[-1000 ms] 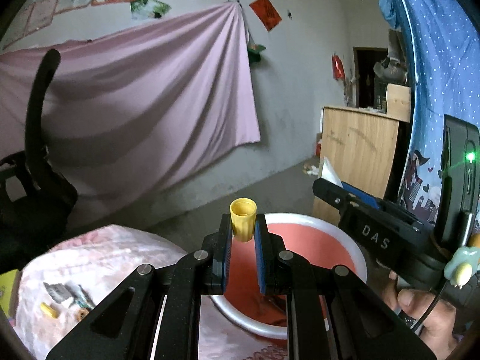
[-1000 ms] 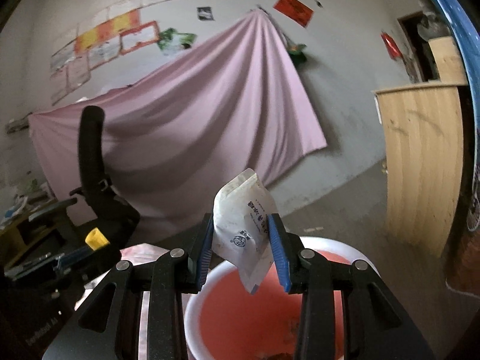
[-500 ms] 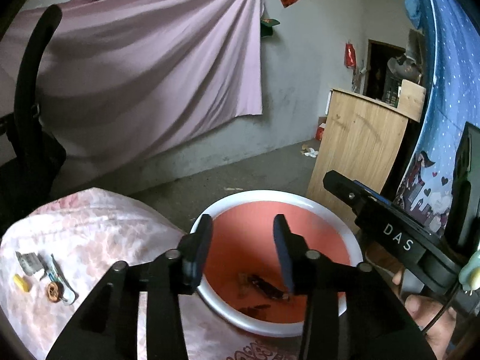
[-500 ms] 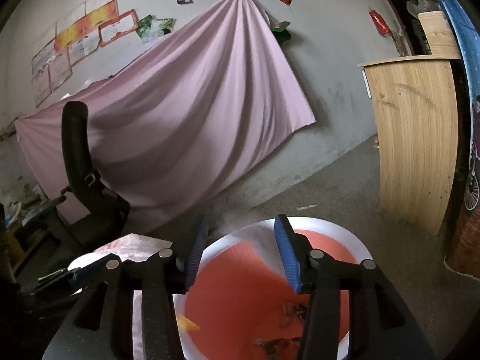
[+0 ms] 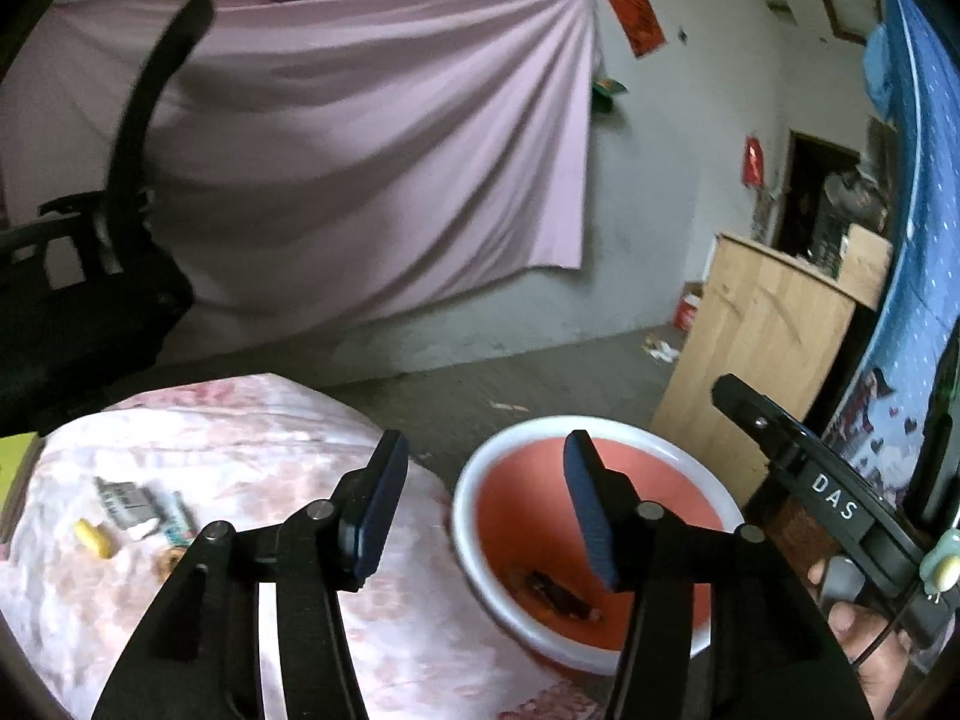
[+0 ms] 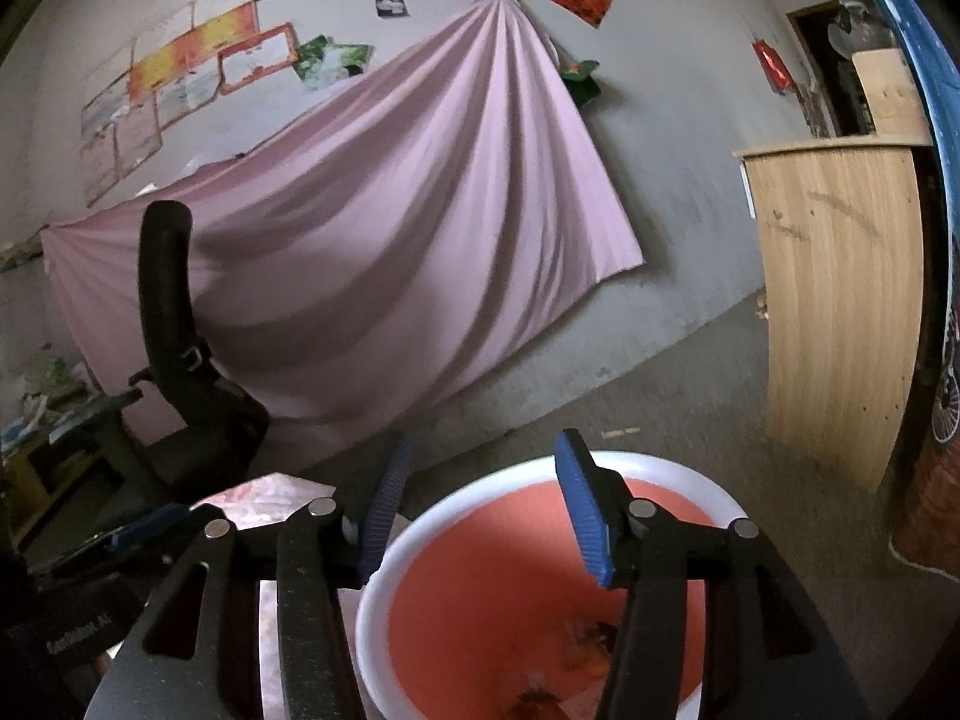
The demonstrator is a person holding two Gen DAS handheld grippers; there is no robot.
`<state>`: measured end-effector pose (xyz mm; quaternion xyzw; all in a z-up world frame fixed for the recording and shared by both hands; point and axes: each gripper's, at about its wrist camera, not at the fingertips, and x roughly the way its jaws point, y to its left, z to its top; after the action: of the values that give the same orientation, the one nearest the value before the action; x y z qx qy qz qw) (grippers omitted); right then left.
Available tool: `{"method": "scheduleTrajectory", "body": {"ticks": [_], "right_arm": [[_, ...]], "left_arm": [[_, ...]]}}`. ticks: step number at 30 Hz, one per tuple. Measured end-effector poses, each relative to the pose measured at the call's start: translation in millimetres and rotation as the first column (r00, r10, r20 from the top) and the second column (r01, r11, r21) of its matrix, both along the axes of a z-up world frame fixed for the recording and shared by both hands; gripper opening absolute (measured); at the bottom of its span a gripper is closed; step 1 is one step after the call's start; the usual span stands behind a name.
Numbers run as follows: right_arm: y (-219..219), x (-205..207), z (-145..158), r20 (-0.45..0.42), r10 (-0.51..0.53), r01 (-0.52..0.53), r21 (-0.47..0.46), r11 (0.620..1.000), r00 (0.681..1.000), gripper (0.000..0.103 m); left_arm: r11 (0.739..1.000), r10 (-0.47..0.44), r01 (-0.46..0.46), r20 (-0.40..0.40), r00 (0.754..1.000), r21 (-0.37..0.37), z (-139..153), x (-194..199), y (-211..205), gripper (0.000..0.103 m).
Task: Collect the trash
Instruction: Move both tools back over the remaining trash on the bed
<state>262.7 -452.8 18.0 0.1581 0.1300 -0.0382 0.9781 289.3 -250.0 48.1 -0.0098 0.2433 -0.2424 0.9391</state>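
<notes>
Both grippers empty above the bin, between one drop and the next pickup.

The left gripper point(image 5: 480, 504) and right gripper point(image 6: 477, 504) have jaws that have just been opening, now apart with nothing between them. Just beyond and under them sits the round white-rimmed red plastic basin point(image 5: 480, 480), scraps lying at its bottom. More trash, a small yellow cap point(image 5: 91, 538) and grey wrappers point(image 5: 129, 501), waits far left on the pink floral tablecloth point(image 5: 252, 420); the next move likely calls for a leftward reach there.

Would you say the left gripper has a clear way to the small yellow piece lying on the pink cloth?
Probably yes. The left gripper is open and empty, and the yellow piece lies exposed on the pink cloth, with only scraps beside it, nothing over it.
</notes>
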Motion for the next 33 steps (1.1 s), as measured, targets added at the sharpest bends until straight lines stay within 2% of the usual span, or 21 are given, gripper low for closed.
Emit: {"method": "scheduleTrajectory", "body": {"ticks": [5, 6, 9, 12, 14, 18, 20, 22, 26, 29, 33], "right_arm": [[21.1, -1.0, 10.0, 0.042, 0.026, -0.025, -0.031, 0.999, 0.999, 0.050], [27.2, -1.3, 12.1, 0.055, 0.033, -0.031, -0.037, 0.999, 0.998, 0.053], [42.5, -2.3, 16.3, 0.095, 0.054, -0.049, -0.047, 0.998, 0.994, 0.070], [60.3, -1.6, 20.4, 0.125, 0.085, -0.077, -0.064, 0.995, 0.989, 0.071], [70.7, -2.4, 22.7, 0.147, 0.097, -0.087, -0.074, 0.993, 0.984, 0.076], [92.3, -5.1, 27.1, 0.201, 0.128, -0.111, -0.097, 0.989, 0.971, 0.085], [102.9, -6.5, 28.2, 0.229, 0.141, -0.118, -0.111, 0.987, 0.963, 0.097], [112.3, -7.8, 28.5, 0.255, 0.142, -0.113, -0.125, 0.986, 0.957, 0.103], [132.0, -5.6, 29.7, 0.273, 0.181, -0.138, -0.169, 0.976, 0.945, 0.103], [148.4, -3.4, 27.8, 0.276, 0.216, -0.158, -0.218, 0.963, 0.937, 0.103], [170.6, 1.1, 22.9, 0.267, 0.256, -0.176, -0.289, 0.941, 0.929, 0.103]], "left_arm": [[0.997, 0.077, -0.077, 0.026, 0.997, -0.024, 11.6, -5.4, 37.2, 0.049], [0.995, 0.092, -0.091, 0.033, 0.995, -0.029, 12.8, -7.8, 44.0, 0.052], [0.988, 0.150, -0.147, 0.067, 0.986, -0.044, 19.3, -15.1, 69.7, 0.057], [0.978, 0.205, -0.201, 0.097, 0.974, -0.047, 23.5, -21.6, 91.7, 0.057], [0.968, 0.249, -0.243, 0.115, 0.962, -0.058, 25.2, -27.1, 111.4, 0.059], [0.937, 0.345, -0.331, 0.145, 0.927, -0.113, 24.5, -36.8, 148.5, 0.084], [0.918, 0.390, -0.369, 0.164, 0.906, -0.147, 23.6, -43.1, 166.5, 0.088], [0.899, 0.430, -0.402, 0.178, 0.885, -0.173, 22.5, -47.3, 182.5, 0.101], [0.865, 0.494, -0.456, 0.193, 0.848, -0.210, 15.5, -53.9, 212.6, 0.101], [0.852, 0.519, -0.482, 0.206, 0.830, -0.207, 7.5, -55.4, 228.5, 0.101], [0.845, 0.531, -0.496, 0.195, 0.825, -0.200, -2.8, -53.0, 241.9, 0.101]]}}
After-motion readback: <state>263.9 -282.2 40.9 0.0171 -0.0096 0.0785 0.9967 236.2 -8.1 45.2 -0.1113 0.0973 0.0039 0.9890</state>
